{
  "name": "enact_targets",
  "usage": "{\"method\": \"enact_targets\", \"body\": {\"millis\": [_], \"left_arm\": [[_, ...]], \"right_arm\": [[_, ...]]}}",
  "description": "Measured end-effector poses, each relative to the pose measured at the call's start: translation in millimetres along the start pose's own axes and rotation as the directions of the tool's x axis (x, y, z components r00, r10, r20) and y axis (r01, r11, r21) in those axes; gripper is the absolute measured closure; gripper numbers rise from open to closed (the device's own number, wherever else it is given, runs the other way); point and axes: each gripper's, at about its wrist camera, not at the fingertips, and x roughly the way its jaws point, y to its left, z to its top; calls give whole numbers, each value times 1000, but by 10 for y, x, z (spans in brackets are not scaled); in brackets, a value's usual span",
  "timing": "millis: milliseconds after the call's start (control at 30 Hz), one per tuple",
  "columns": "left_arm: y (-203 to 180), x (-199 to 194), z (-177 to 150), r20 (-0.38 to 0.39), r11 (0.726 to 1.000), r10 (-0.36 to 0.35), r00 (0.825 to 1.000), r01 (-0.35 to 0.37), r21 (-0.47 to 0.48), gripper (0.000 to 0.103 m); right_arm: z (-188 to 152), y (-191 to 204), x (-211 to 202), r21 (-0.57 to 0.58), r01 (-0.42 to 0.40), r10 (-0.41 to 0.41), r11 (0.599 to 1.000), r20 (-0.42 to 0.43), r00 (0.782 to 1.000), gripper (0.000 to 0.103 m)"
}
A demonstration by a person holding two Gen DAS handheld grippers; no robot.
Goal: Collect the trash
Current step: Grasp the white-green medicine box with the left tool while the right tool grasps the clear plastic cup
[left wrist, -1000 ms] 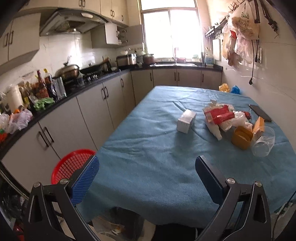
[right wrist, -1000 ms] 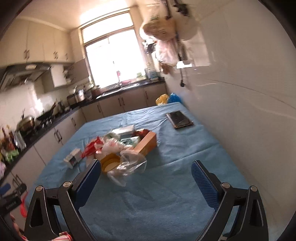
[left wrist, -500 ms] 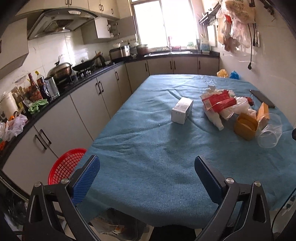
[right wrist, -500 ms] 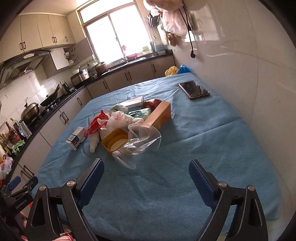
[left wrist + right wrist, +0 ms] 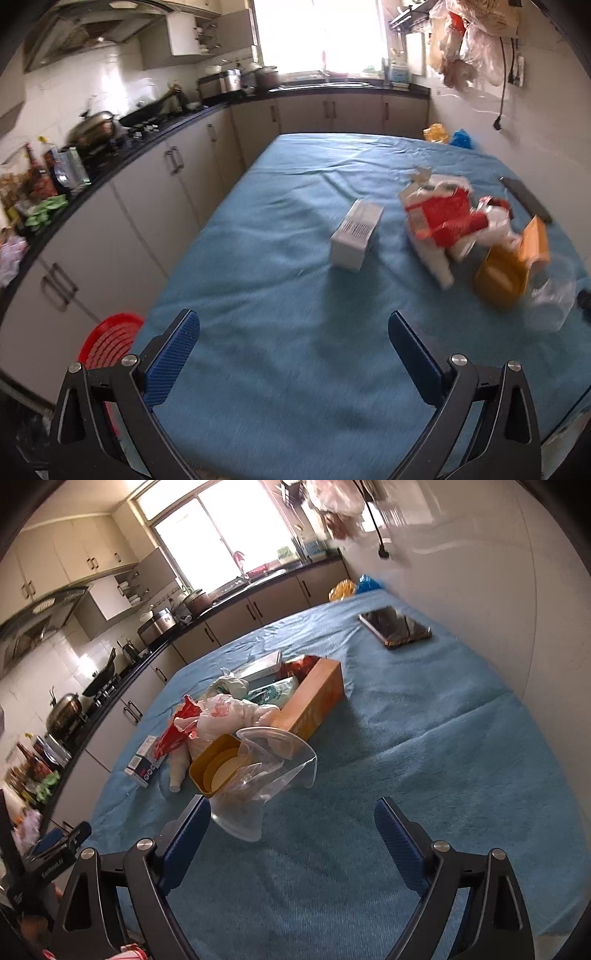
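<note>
Trash, loose heap of wrappers, cartons and plastic, lying on the far right part of the blue cloth-covered table (image 5: pixel 280 369).

Left wrist view:
- Left gripper (image 5: pixel 293 332): blue-padded fingers wide apart, holding nothing, over the near table edge.
- White rectangular carton with a barcode (image 5: pixel 356 234): stands alone, apart from the heap, straight ahead; bare cloth on all sides, so probably the easiest first pick.
- Red-and-white crumpled wrappers (image 5: pixel 447 218), yellow round plastic tub (image 5: pixel 498 277), orange cardboard box (image 5: pixel 535 240), clear crumpled plastic container (image 5: pixel 550 302): bunched together and touching, toward the right edge.
- Red perforated plastic basket (image 5: pixel 107 339): on the floor below the table's left edge, beside the cabinets; likely the collection bin.
- Open room: broad bare cloth between fingers and carton.

Right wrist view:
- Right gripper (image 5: pixel 291 819): fingers spread, empty; left finger just beside the clear crumpled plastic container (image 5: pixel 269 771), which lies nearest and slightly left of centre.
- Yellow round plastic tub (image 5: pixel 218 764) touches the container; the orange cardboard box (image 5: pixel 314 701) lies behind; wrappers (image 5: pixel 221 716) are piled against it.
- Dark flat phone (image 5: pixel 395 626): well apart near the wall, not trash by my judgement.
- Open room: bare cloth to the right up to the white wall; the container's thin walls may buckle when squeezed.
</note>
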Motion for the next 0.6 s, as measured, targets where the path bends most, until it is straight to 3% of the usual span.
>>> {"method": "enact_targets", "body": {"millis": [167,300,467,567,600], "left_arm": [[-153,387,363,-44,995,-89,995,91,50,1],[-321,794,516,-109,989,-95,989,107,105,1],[-337,1167,595,-194,984,-155,969,169,57,2],[-331,1233,595,-220,979,-195,956,205,22,24],[-354,1256,580,-239,976,-204,949,215,21,43]], "right_arm": [[91,-108,177,65,-63,67,996,-51,996,9],[117,-122,319,109,-115,126,987,-94,988,9],[151,-106,475,141,-141,160,980,-133,978,11],[175,-83,551,147,-146,168,978,-150,974,14],[176,-70,572,147,-145,167,979,-156,973,16]]}}
